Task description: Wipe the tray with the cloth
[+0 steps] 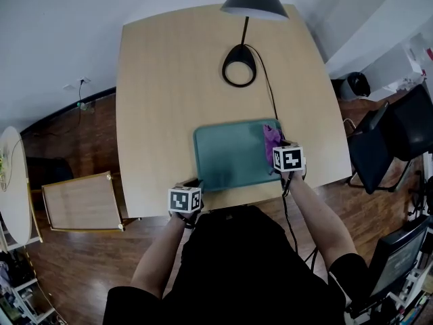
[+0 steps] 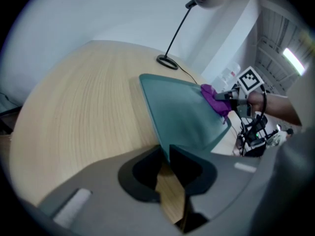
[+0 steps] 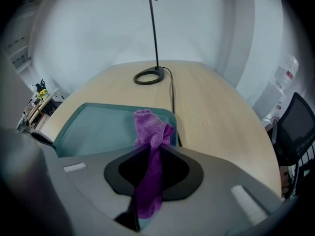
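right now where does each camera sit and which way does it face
Head view: on the head, steeply down at the table; both forearms show.
Left gripper view: on left hand-held gripper, shut on tray corner, facing lamp.
Right gripper view: on right hand-held gripper, shut on cloth, facing lamp.
All share tray, cloth, lamp.

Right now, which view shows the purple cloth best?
The right gripper view: the cloth fills the middle, pinched in the right gripper, its free end on the tray. The head view shows only a small purple patch beside the marker cube; the left gripper view shows it distant, at the tray's far corner.
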`<state>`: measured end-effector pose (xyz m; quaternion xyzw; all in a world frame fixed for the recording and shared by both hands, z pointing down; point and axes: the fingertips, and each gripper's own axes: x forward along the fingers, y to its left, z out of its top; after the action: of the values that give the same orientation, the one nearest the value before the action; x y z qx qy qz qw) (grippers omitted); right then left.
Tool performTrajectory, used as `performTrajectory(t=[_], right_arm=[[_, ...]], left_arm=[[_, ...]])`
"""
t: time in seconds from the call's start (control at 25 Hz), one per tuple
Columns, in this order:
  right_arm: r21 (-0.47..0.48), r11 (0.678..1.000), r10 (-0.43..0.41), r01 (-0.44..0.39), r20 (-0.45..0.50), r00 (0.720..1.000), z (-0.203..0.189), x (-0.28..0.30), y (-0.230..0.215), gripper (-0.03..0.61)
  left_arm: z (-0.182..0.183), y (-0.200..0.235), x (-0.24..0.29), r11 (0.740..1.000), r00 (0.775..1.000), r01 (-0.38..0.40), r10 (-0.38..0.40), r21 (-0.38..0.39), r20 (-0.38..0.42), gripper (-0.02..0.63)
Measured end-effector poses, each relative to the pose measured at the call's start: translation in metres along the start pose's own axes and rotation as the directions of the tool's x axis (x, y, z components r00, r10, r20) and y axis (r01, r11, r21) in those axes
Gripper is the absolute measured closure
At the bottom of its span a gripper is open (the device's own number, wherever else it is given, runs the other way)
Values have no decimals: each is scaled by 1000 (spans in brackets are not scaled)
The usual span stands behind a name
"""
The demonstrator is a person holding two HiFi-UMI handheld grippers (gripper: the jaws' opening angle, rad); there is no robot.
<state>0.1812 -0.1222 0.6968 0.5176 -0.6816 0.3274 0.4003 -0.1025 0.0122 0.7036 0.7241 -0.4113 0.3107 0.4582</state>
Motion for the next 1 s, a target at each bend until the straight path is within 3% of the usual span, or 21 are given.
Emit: performTrajectory(t=[0.16,0.32,0.56,0.76,0.84,1.0], right_arm=[[-17,990,138,-138,-31,990,-2,5,73,515],[-100,960,256,-261,-62,965,-3,4,160,515],[-53,886,451,-461,-135,882,-10,4,272,515],[27,837,545,-547,-136,827,-6,8,307,515],[10,843,533,-537,-132,835,-4,7,298,515],[-78,900,421,-428,-94,902,-4,0,248,515]], left_arm=[[4,3,-6,999,999,-39,39,-3,2,535],[5,-2,-8,999,999,-33,33,-3,4,534],[5,-4,-7,999,998,38,-37,-30,50,534],[5,-1,-7,997,995,75,-72,-35,67,534],[5,1,-9,997,996,62,-60,-36,61,534],[4,5,-10,998,998,42,-41,-37,47,534]])
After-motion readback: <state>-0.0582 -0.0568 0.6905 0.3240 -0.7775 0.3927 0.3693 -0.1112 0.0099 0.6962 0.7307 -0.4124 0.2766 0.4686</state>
